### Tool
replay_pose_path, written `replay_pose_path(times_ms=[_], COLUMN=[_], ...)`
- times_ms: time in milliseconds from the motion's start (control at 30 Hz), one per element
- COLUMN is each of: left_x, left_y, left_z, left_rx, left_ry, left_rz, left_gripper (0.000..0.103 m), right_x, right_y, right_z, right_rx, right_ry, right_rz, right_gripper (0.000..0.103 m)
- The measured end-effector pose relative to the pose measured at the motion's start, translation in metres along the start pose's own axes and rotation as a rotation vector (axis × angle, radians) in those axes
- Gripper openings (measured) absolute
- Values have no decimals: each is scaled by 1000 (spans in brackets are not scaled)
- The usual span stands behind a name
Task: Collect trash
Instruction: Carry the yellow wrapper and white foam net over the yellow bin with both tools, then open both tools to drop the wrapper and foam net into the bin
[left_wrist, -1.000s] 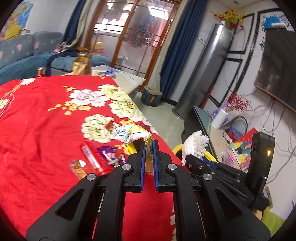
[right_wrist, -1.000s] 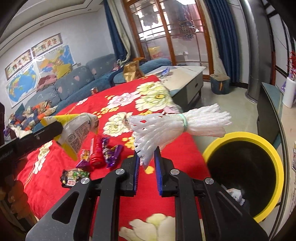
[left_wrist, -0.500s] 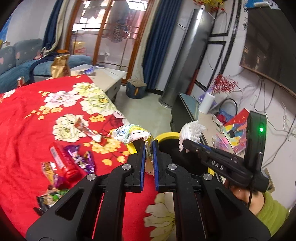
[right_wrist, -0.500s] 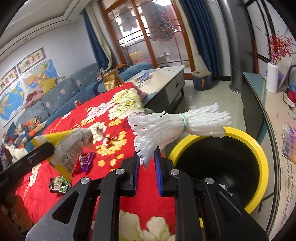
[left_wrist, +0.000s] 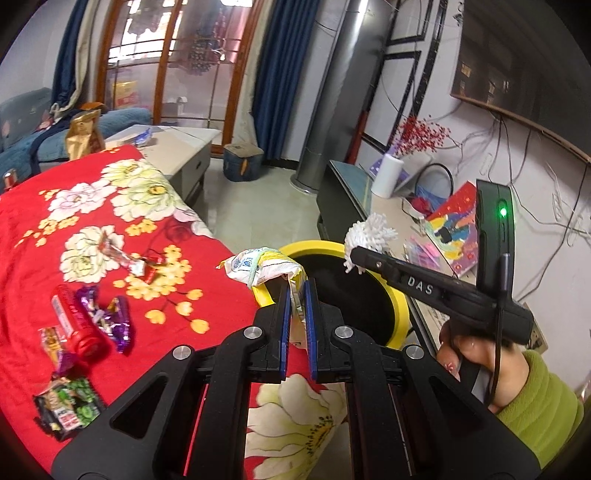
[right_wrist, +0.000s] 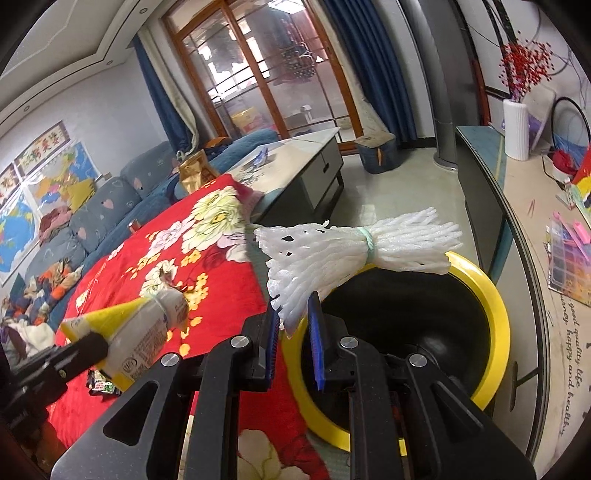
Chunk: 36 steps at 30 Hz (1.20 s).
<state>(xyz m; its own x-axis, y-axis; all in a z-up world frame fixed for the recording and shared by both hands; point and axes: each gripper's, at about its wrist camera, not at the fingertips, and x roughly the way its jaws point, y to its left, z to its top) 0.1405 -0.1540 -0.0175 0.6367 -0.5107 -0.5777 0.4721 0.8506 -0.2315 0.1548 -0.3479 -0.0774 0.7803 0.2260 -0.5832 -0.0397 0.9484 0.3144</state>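
My left gripper (left_wrist: 296, 291) is shut on a crumpled white and yellow snack bag (left_wrist: 264, 266), held at the near rim of the yellow bin (left_wrist: 400, 314). My right gripper (right_wrist: 293, 306) is shut on a white foam fruit net (right_wrist: 354, 251) tied with a green band, which hangs over the yellow bin (right_wrist: 491, 295) and its black inside. In the left wrist view the right gripper (left_wrist: 354, 254) reaches over the bin with the foam net (left_wrist: 369, 230). The right wrist view shows the snack bag (right_wrist: 144, 328) at lower left, over the red cloth.
Several wrappers lie on the red flowered cloth (left_wrist: 33, 266): a red tube (left_wrist: 75, 325), purple wrappers (left_wrist: 107, 317), a green packet (left_wrist: 68, 406). A grey coffee table (right_wrist: 303, 162) stands beyond the cloth. A dark low cabinet (left_wrist: 343, 192) runs along the right wall behind the bin.
Both grippers have swung right, off the red cloth toward the yellow bin, each still holding its piece of trash. The bin now sits directly beneath the foam net.
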Motion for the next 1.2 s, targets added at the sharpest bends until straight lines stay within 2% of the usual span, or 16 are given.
replay_pose_path(times_ms=[567, 800, 933, 1000, 1067, 1133, 1200], left_x=[51, 73, 83, 85, 84, 78, 73], left_y=[-36, -43, -42, -37, -32, -29, -26], left_z=[-10, -15, -15, -15, -16, -16, -15], left_rx=[72, 79, 79, 61, 48, 38, 21], left_ry=[94, 134, 139, 140, 134, 125, 112], left_rz=[-100, -116, -114, -110, -102, -98, -94], left_gripper=[4, 4, 4, 13, 25, 41, 52], right_x=[1, 2, 4, 4, 4, 4, 5], right_y=[-42, -57, -61, -61, -62, -63, -65], right_z=[-2, -3, -3, -2, -3, -3, -4], right_rx=[102, 143, 168, 170, 172, 176, 183], right_ry=[20, 32, 40, 40, 38, 35, 39], right_rz=[-7, 3, 30, 30, 19, 9, 2], right_gripper=[15, 15, 20, 25, 40, 40, 42])
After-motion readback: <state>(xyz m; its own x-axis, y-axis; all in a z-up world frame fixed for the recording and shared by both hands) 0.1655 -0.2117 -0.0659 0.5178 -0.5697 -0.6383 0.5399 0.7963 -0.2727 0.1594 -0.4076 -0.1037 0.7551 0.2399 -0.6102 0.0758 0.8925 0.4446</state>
